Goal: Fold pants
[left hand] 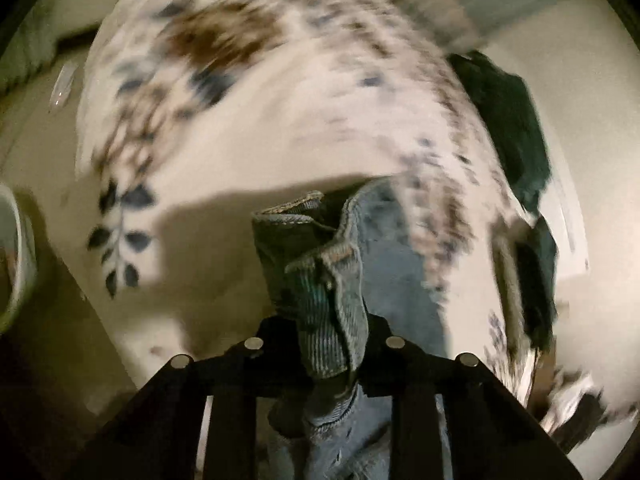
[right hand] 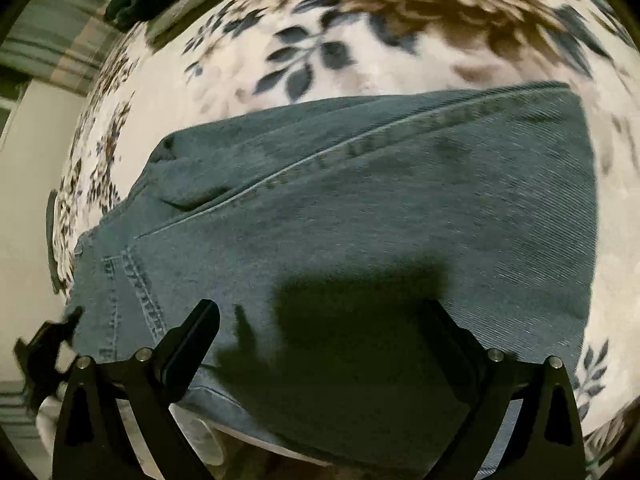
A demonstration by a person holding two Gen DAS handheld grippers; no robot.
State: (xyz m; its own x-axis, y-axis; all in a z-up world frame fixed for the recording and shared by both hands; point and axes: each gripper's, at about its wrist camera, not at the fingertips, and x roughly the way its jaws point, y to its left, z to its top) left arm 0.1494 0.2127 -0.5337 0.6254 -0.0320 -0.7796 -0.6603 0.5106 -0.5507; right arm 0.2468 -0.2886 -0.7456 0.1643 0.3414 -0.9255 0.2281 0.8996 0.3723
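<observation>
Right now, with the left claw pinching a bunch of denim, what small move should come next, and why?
Probably carry the left claw across toward the flat part of the jeans to lay the fold. It is shut on a bunched denim edge lifted off the floral cover, while the right claw stands open over the flat denim.

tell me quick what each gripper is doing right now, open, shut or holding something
left gripper: shut on a bunched edge of the jeans
right gripper: open, over the jeans, holding nothing
</observation>
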